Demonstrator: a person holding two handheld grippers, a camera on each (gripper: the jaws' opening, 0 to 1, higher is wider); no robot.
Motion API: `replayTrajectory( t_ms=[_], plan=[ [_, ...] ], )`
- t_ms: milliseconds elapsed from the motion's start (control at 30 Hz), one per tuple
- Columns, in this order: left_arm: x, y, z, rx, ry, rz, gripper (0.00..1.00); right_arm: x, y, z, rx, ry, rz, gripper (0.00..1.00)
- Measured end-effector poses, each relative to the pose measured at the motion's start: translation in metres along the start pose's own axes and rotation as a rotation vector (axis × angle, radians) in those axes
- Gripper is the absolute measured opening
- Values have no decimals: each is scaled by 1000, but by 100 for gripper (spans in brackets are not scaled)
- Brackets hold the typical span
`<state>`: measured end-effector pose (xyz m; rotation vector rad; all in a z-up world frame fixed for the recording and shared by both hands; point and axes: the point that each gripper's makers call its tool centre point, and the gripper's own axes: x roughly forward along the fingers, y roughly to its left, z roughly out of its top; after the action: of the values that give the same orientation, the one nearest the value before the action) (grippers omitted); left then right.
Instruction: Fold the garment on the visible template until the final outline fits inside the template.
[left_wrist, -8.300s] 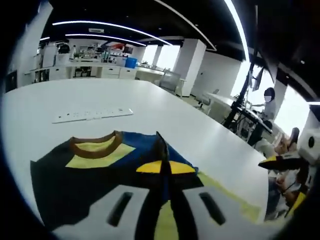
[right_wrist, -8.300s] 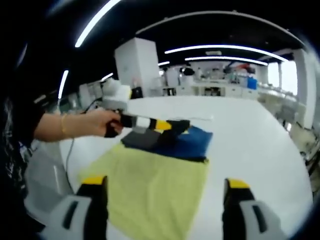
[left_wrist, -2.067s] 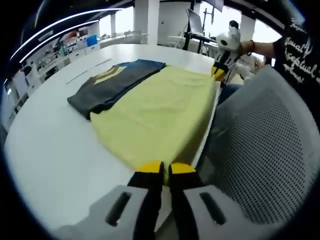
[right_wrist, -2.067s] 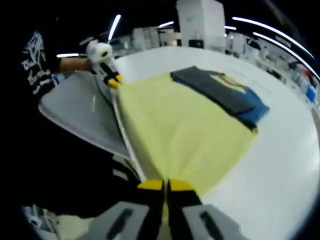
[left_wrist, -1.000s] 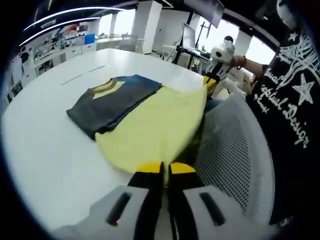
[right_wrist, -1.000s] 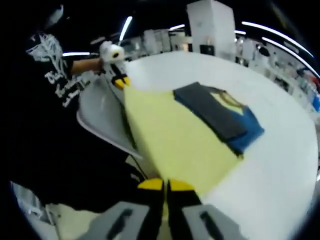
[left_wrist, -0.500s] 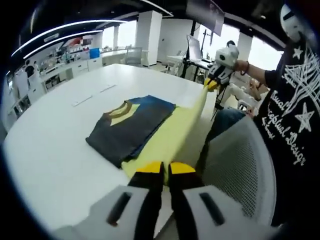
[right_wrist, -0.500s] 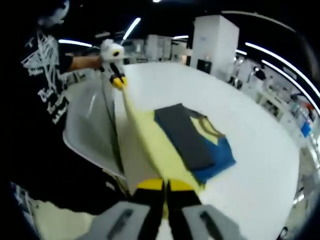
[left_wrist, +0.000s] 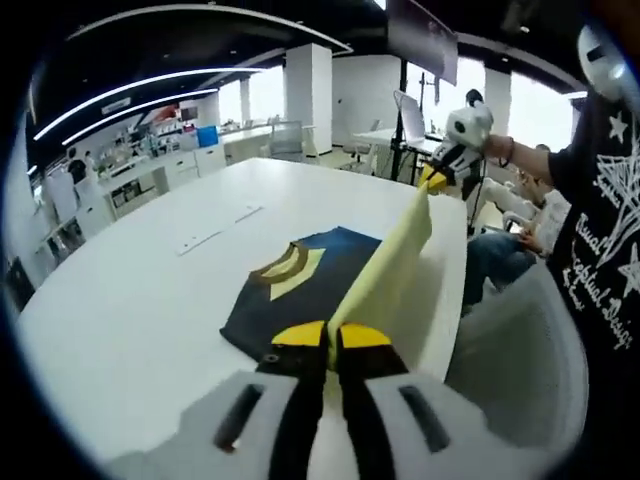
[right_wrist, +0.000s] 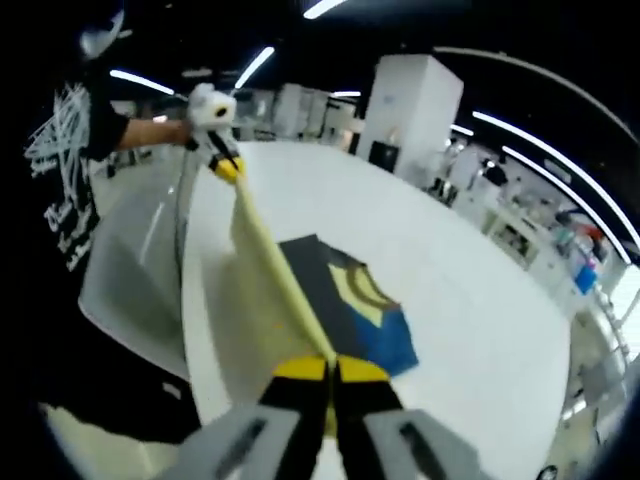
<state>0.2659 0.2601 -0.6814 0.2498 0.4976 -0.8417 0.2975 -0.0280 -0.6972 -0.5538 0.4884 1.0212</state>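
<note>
In the left gripper view your left gripper (left_wrist: 331, 338) is clamped on one corner of the raised pale-yellow cloth garment (left_wrist: 385, 272), so keep it taut over the folded dark-grey-and-blue part (left_wrist: 290, 285) on the white tabletop (left_wrist: 120, 300); in the right gripper view your right gripper (right_wrist: 331, 370), clamped on the other corner, should travel level with it.

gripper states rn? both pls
Left gripper: shut on the yellow garment hem.
Right gripper: shut on the yellow garment hem's other corner.
</note>
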Motion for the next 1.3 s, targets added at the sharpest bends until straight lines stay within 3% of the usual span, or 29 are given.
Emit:
replayTrajectory(
  t_ms=[333,500,700,967,1100,1300],
  plan=[
    [18,32,18,-6,-34,56,1,19,-39,14,-24,-8,-84,0],
    [26,58,28,-44,-74,120,1,31,-60,20,-18,-22,-128,0],
    [45,78,31,-49,-44,151,1,48,-81,18,-27,23,-181,0],
    [73,114,16,-169,-13,199,1,76,-99,5,-46,96,-209,0],
    [87,130,-1,-235,17,199,1,96,-107,-2,32,88,-179,0],
    [106,143,-22,-280,56,185,1,124,-118,-13,80,105,-147,0]
  ],
)
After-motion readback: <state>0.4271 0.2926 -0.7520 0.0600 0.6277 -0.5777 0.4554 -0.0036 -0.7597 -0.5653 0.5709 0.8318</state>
